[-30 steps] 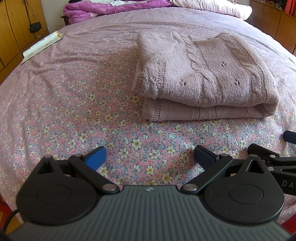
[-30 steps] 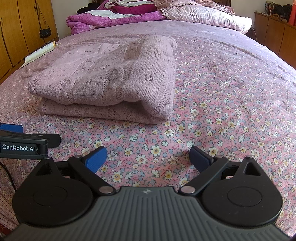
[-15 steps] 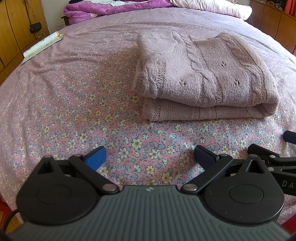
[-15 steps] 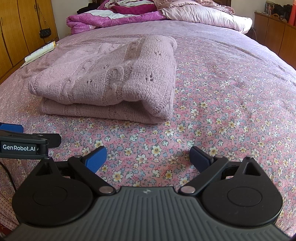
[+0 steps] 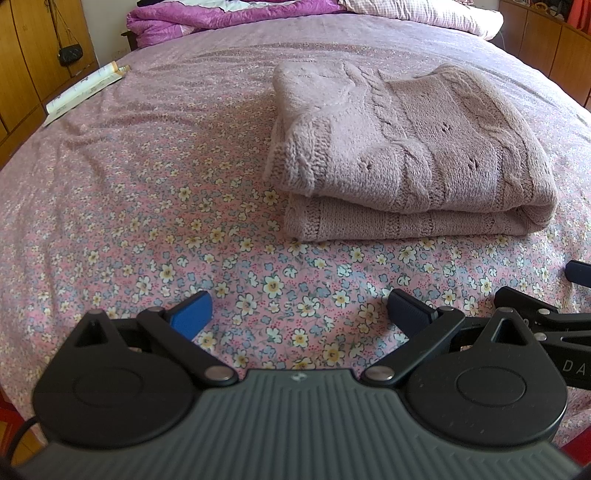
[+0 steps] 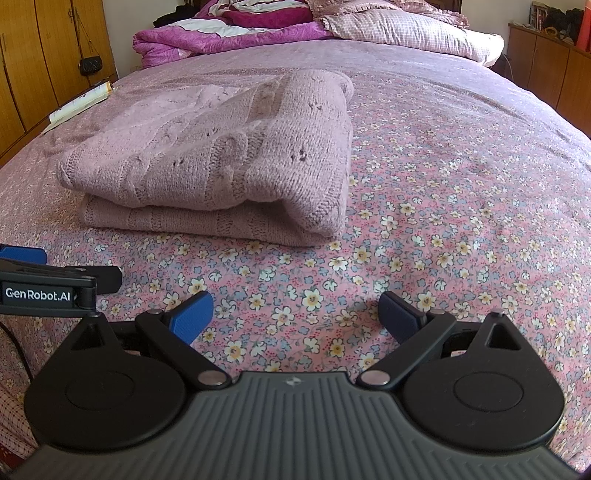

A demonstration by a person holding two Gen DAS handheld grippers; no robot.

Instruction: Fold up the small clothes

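Note:
A mauve cable-knit sweater [image 5: 402, 147] lies folded in a neat stack on the floral bedsheet [image 5: 147, 206]. In the right wrist view the sweater [image 6: 221, 155] sits ahead and to the left. My left gripper [image 5: 299, 310] is open and empty, low over the sheet, short of the sweater's near edge. My right gripper [image 6: 295, 312] is open and empty too, beside the left one, near the bed's front edge. Each gripper shows at the edge of the other's view.
A long cream tube [image 5: 85, 88] lies at the bed's far left edge. Magenta quilts [image 6: 229, 37] and a checked pillow [image 6: 413, 33] are piled at the head of the bed. Wooden wardrobes [image 6: 37, 55] stand left, wooden cabinets [image 6: 546, 70] right.

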